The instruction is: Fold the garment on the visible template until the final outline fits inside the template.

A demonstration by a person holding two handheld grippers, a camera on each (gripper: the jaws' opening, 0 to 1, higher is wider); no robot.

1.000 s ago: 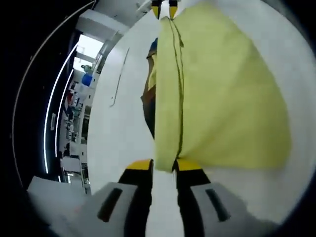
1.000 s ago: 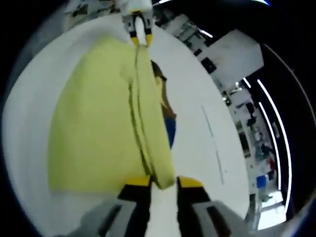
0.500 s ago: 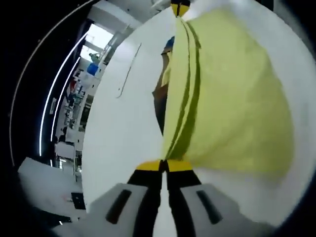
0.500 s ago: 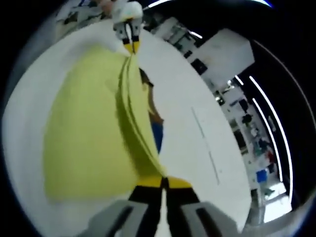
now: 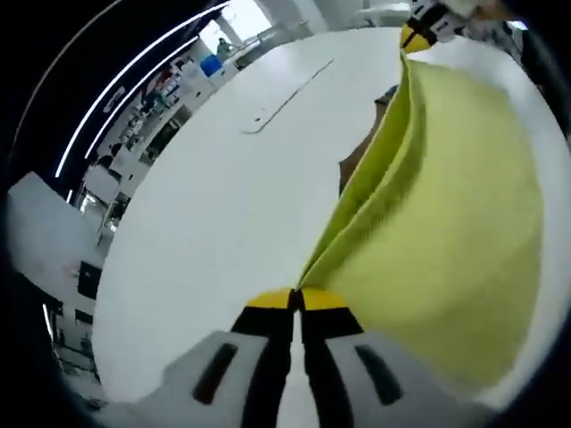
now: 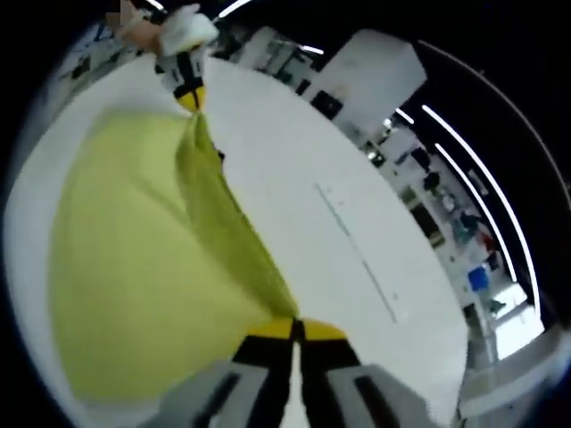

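Left claw jaws pressed together on corner of yellow garment; cloth fans up and right from tips, lifted off white table; folded edge runs from this claw to right claw at top of left gripper view; thin line mark on table beyond, left of cloth.
Right claw jaws clamped on opposite corner; garment spreads left of tips toward left claw; no containers seen.

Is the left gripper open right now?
No, in the left gripper view the left gripper has its jaws pinched together on the edge of the yellow garment.
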